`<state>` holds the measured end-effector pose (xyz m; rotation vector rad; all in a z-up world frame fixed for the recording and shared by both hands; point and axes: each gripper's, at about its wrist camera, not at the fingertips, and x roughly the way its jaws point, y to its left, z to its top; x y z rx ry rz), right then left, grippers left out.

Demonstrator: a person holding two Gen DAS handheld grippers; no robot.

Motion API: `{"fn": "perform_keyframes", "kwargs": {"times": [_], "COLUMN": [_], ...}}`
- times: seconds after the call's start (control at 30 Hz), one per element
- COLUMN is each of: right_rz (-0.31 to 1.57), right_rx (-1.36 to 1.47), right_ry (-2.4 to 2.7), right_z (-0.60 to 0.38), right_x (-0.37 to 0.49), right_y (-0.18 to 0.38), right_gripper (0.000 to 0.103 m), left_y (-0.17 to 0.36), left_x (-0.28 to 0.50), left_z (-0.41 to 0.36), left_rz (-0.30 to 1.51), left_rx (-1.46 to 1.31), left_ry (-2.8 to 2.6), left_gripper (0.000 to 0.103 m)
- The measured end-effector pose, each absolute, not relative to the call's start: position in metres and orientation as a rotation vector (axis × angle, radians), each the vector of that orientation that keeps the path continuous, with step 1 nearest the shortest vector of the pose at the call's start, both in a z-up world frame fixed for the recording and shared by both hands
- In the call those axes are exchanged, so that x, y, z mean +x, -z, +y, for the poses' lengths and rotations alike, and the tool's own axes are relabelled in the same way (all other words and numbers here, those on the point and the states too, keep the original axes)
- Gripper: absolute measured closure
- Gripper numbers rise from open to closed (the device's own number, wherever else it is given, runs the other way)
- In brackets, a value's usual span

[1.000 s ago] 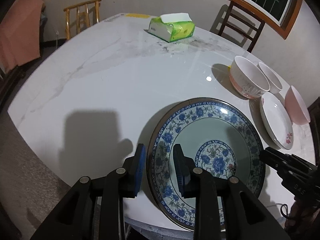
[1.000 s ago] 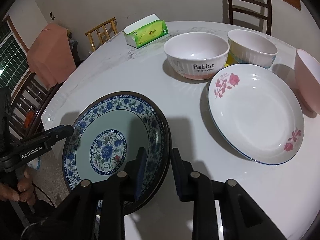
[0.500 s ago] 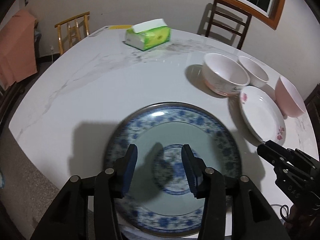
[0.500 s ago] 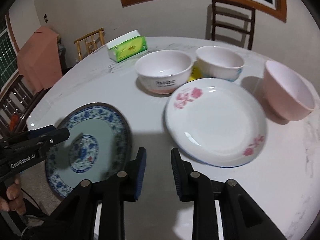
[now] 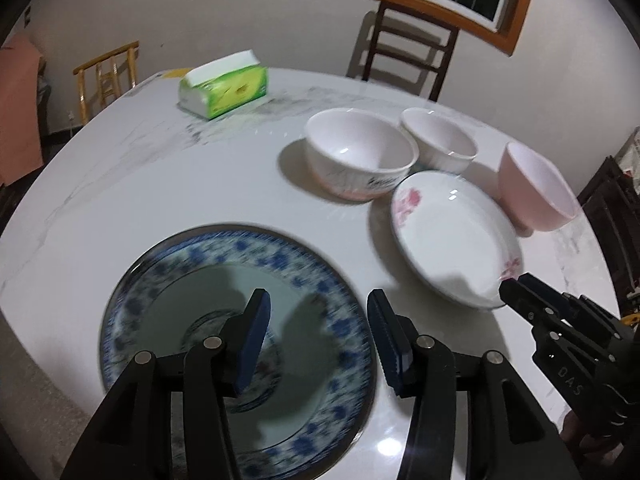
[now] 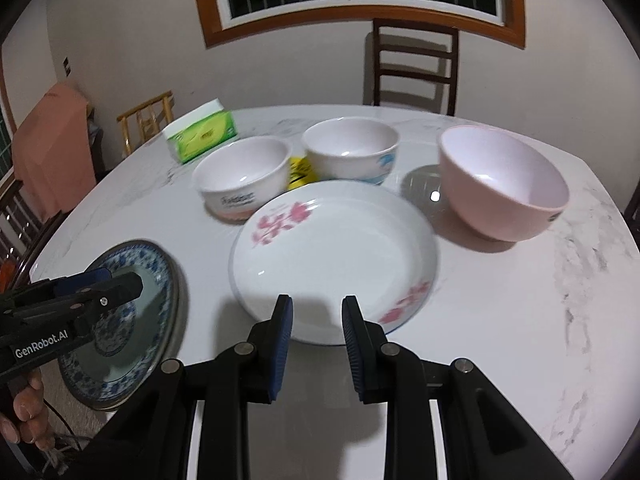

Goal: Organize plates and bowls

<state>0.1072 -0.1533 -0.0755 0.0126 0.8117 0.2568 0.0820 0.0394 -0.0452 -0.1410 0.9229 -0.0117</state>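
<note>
Change: since a second ago my left gripper (image 5: 316,332) has let go of the blue-and-white patterned plate's rim, its jaws have just been opening, and both views have swung toward the far bowls; the right gripper has left that plate for the white one.
Table: I see the round white marble table (image 6: 520,320) carrying all the dishes.
Blue plate: the round blue-and-white floral ceramic plate (image 5: 192,280) lies flat at the near left edge of the table, overhanging it a little, blurred in the left view.
White plate: the round white plate with pink flowers (image 6: 336,248) sits right of the blue one, well apart from it, just in front of the bowls.
Pink bowl: the plain pink bowl (image 6: 500,188) stands far right, just beside the white plate.
Lettered bowl: the white bowl with dark lettering (image 6: 244,176) stands behind the white plate's left side.
Ribbed bowl: the white ribbed bowl with a blue mark (image 6: 352,152) stands just right of the lettered one.
Tissue pack: the green-and-white tissue pack (image 5: 224,84) lies far left.
Left gripper: jaws apart above the blue plate, nothing between them.
Right gripper: my right gripper (image 6: 316,332) hangs over the near rim of the white plate, jaws narrowly apart and empty; whether the pads touch the rim I cannot tell.
</note>
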Motion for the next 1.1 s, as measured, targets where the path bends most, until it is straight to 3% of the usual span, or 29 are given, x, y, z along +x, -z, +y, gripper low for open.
{"fn": "perform_keyframes", "kwargs": {"times": [0.77,1.1], "right_rz": [0.898,0.935], "right_rx": [0.165,0.244], "right_ry": [-0.277,-0.356], "right_z": [-0.23,-0.234], "right_x": [0.182,0.206], "right_y": [0.109,0.124], "right_gripper": [0.077,0.077], "left_y": [0.077,0.09], "left_x": [0.155,0.176], "left_z": [-0.009,-0.015], "left_rz": [1.048,1.101], "left_rx": [-0.23,-0.259], "left_ry": [0.159,0.187], "left_gripper": [0.055,0.068]}}
